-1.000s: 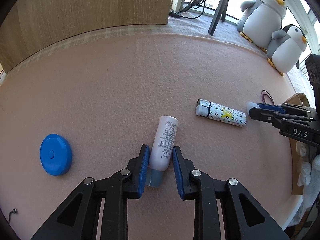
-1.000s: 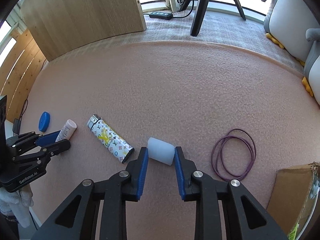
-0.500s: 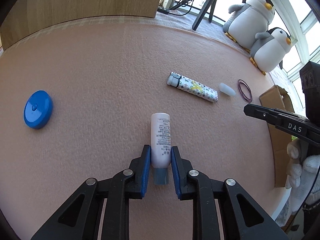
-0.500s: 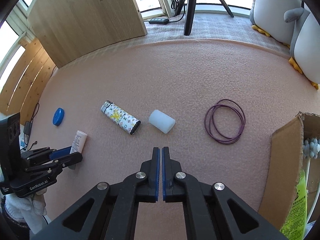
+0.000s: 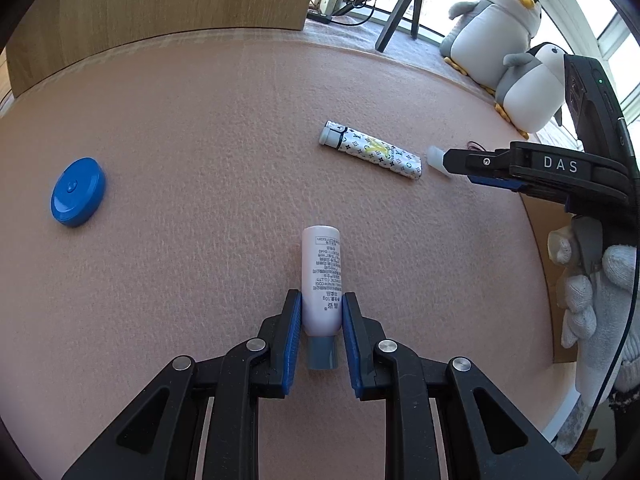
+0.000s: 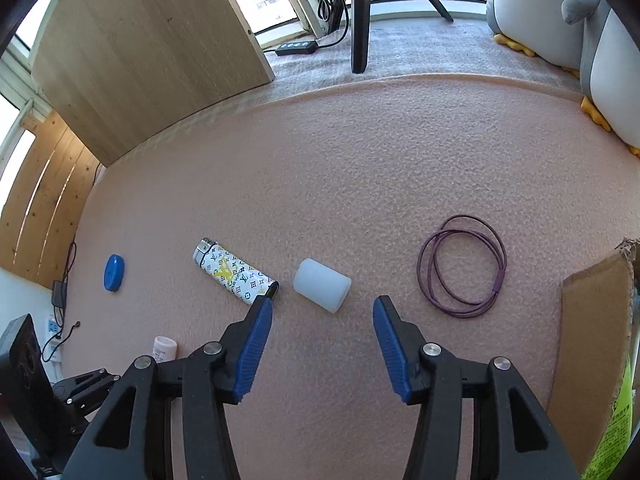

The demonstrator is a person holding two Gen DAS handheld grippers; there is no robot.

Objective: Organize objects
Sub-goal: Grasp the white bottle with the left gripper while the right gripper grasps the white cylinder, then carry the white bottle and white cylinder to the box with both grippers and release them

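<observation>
L claw [image 5: 322, 320] grips cream tube [image 5: 322, 280] near its cap, on pink mat; R claw [image 6: 323, 338] spread wide before white cylinder [image 6: 322, 285]. Risk: tube pivots, slips w/ end-grip.

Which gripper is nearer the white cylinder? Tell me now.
Right. The right gripper hangs open just short of the white cylinder; the left gripper, shut on the tube, sits beyond the lighter.

One tube [image 5: 322, 276], one lighter [image 6: 234, 272], one blue disc [image 5: 77, 192], one white cylinder [image 6: 322, 290], one purple cord loop [image 6: 462, 266], two plush penguins [image 5: 496, 20]
</observation>
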